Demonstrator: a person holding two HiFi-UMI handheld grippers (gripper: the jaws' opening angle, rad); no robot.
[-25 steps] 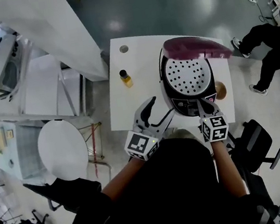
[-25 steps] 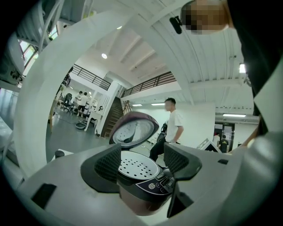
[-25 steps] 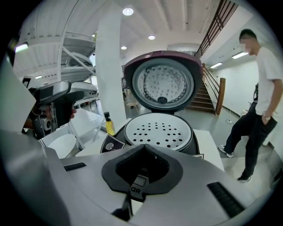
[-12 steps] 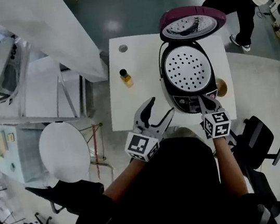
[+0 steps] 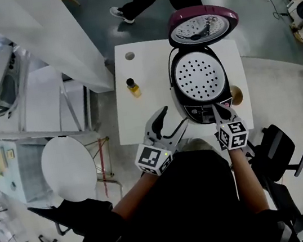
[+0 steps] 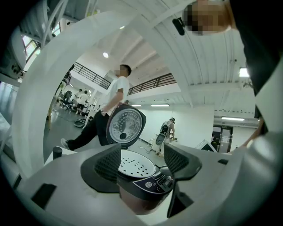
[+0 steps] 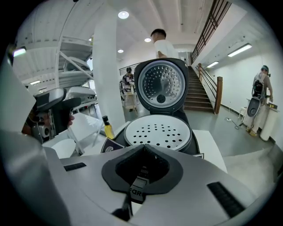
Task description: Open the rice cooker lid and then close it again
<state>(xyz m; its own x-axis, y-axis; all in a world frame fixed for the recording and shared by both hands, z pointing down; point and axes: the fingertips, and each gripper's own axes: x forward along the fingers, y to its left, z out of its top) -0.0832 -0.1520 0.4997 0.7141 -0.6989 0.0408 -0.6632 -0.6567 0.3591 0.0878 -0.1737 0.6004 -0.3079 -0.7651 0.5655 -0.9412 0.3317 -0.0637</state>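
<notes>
Rice cooker (image 5: 177, 93) stands toward the far right of the white tabletop (image 5: 148, 101), and its lid (image 5: 202, 26) is already swung up on the rear hinge, standing near upright behind the pot with its pale underside facing the person. The perforated inner plate (image 5: 197, 76) lies fully exposed, so the opening half of the task looks done; closing has not begun, as nothing touches the lid. The right hand-held gripper (image 5: 218, 110) has its jaws pressed together with nothing between them, its tip at the near edge of the cooker by the control panel (image 5: 200, 114), which suggests it worked the release there, though contact cannot be made out. The left hand-held gripper (image 5: 174, 115) holds its jaws wide apart and grips nothing; it hovers level just off the cooker's near left corner, and its own view shows the cooker's front framed between the pads without either pad pressing on it. A small bottle (image 5: 133, 86) stands well clear to the left. What remains, by my reading, is to reach over the pot, bring the lid down and press it until it latches.
</notes>
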